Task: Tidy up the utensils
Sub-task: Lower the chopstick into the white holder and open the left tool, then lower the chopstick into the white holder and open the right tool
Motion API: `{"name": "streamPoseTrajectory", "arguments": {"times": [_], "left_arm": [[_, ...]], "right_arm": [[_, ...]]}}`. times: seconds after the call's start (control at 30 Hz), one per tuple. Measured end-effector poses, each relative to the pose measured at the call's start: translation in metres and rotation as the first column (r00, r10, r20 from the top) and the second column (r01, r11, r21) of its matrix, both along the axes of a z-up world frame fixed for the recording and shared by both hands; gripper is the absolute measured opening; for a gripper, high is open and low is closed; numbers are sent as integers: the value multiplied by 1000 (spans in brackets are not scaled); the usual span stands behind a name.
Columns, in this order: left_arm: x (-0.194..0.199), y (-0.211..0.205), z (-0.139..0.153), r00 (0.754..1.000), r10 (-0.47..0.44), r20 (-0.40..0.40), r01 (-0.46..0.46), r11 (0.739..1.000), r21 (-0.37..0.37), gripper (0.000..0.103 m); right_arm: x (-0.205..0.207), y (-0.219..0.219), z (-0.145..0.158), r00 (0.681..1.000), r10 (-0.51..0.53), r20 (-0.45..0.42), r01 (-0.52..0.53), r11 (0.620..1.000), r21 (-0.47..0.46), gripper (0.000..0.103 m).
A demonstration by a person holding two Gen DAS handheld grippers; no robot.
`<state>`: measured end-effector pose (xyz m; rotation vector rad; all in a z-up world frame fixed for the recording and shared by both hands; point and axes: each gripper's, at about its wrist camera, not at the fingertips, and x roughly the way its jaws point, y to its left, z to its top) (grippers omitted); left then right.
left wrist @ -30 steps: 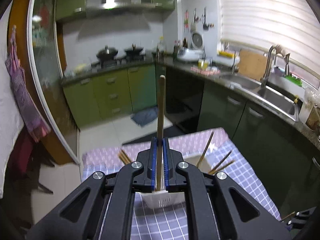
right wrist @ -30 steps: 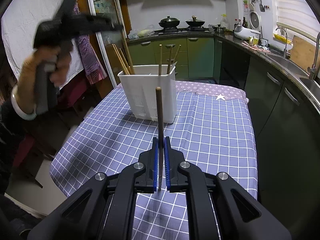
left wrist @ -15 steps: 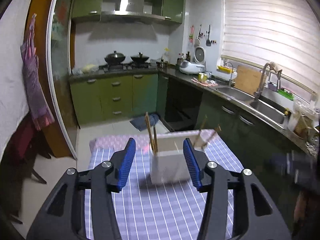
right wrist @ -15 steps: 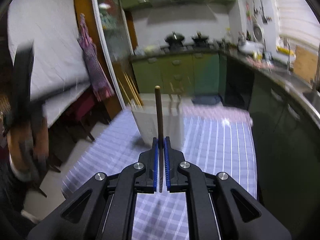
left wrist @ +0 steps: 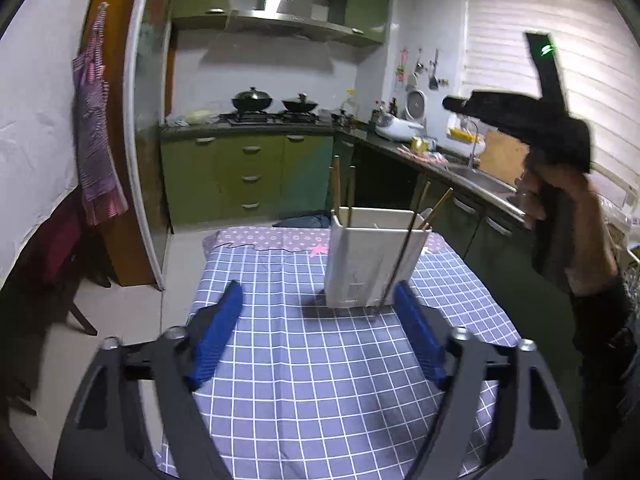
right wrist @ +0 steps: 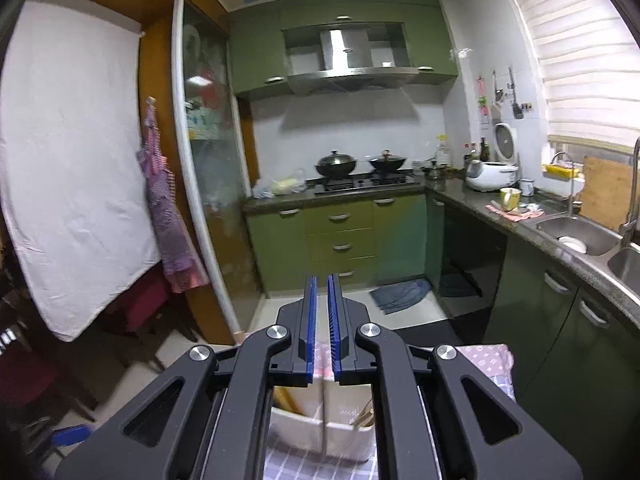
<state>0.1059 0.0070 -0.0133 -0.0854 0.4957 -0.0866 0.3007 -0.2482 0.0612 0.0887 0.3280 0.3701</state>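
Observation:
A white utensil holder (left wrist: pixel 372 256) stands on the blue checked tablecloth (left wrist: pixel 320 380), with several wooden chopsticks (left wrist: pixel 338 184) upright in it. One thin chopstick (left wrist: pixel 404 248) shows against its front right side, tilted; whether it rests on the holder is unclear. My left gripper (left wrist: pixel 320 320) is open and empty, low over the cloth in front of the holder. My right gripper (right wrist: pixel 322 308) is held high over the holder (right wrist: pixel 332 428), its jaws a narrow gap apart with nothing between them. It also shows in the left wrist view (left wrist: pixel 536 120), raised at the right.
The table ends at a purple cloth edge (left wrist: pixel 256 236) toward the kitchen floor. Green cabinets (right wrist: pixel 340 236), a stove with two woks (right wrist: pixel 360 164) and a counter with a sink (right wrist: pixel 580 232) lie beyond. A chair (left wrist: pixel 60 256) stands left.
My left gripper let go of its chopstick, opened wide and drew back. My right gripper rose over the holder and no longer holds its chopstick.

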Motion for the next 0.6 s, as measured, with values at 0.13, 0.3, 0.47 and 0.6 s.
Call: {"name": "streamPoseTrajectory", "arguments": {"times": [0.13,0.3,0.47,0.6], "left_arm": [[-15,8,-4,1000,14,24,-13,998,-61,79],[-13,17,-10,1000,30,8,-29,994,-101,79],[-6,21,-16,999,24,-23,-26,992,-126,79],[-5,20,-19,999,14,-29,-18,991,-130,79]], "right_arm": [[15,1,-7,999,8,-36,-7,1000,23,6],[-18,-8,-9,999,38,-3,-38,999,19,8],[-55,-30,-30,999,19,-32,-19,1000,5,22],[-63,-27,-81,995,-33,-89,27,997,-67,34]]}}
